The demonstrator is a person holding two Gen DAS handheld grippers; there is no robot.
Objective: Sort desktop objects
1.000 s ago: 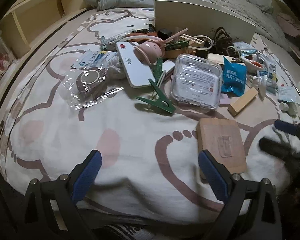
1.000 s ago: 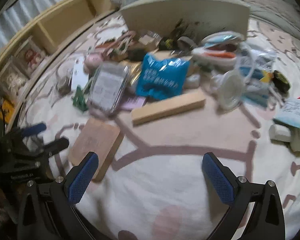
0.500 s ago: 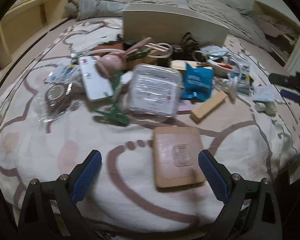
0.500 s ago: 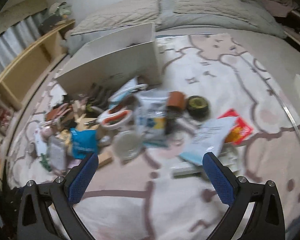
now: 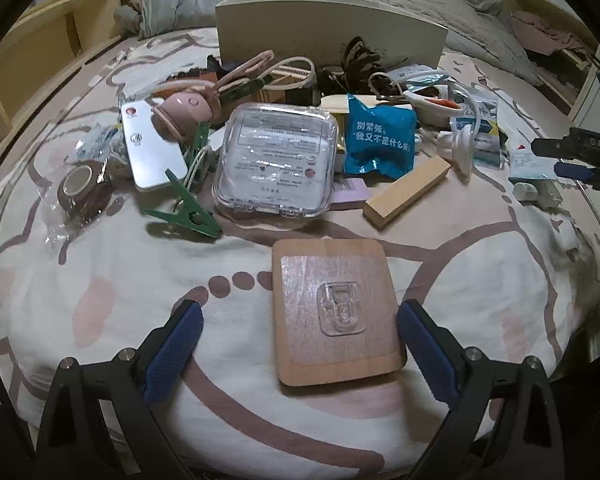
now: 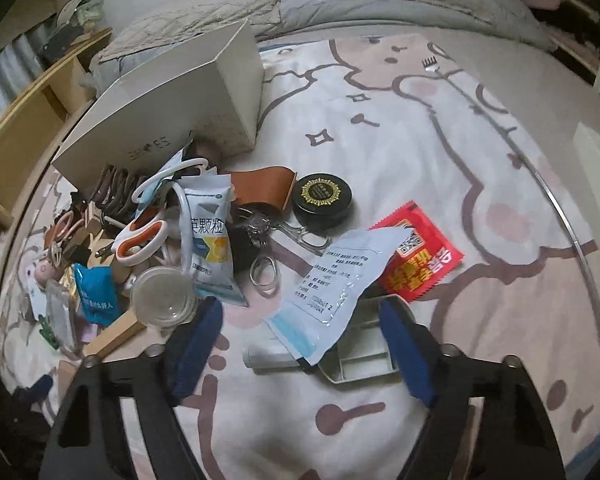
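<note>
Left gripper (image 5: 300, 334): fingers spread wide, now astride wooden coaster (image 5: 336, 314), earlier at 1 o'clock.
Right gripper (image 6: 298, 340): fingers closing, ungripped, now over mask packet (image 6: 332, 280).

Objects lay heaped on the bed cover in front of a white box (image 5: 328, 24): clear plastic case (image 5: 278, 164), blue packet (image 5: 380, 140), wooden block (image 5: 406, 192), green clip (image 5: 188, 210). A wooden square (image 5: 334, 316) (clear hook stuck on top) lay flat, apart.
</note>
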